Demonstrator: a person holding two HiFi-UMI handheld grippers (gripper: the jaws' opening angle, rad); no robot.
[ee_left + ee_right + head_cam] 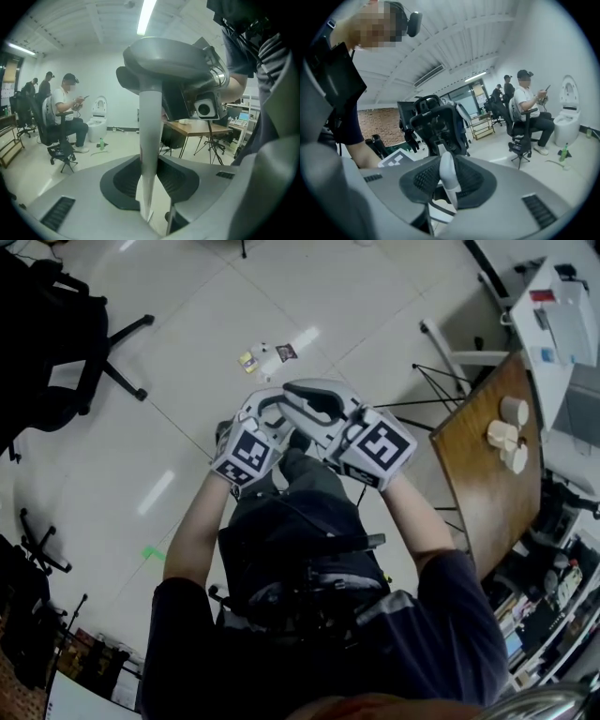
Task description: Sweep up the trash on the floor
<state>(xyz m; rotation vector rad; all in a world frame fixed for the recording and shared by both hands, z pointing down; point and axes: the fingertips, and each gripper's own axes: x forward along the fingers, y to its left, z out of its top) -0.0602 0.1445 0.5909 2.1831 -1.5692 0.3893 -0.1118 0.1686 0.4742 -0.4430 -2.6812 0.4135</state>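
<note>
Handle (151,136), smooth, pale, tapered, between ribbed fingers (123,180).

Brown table (487,474), pale grey tiled floor (187,381)

Over by the far wall a person in a white shirt (63,101) sits in a black office chair (52,136), head bent over something held in both hands. A white toilet (97,119) stands just beside, lid up, with a green bottle (101,145) near its foot. Two more people (40,86) are behind the seated one. A wooden desk (483,498) carries a few pale round things (508,437), too small to name. Another black office chair (47,343) stands well apart from it.
</note>
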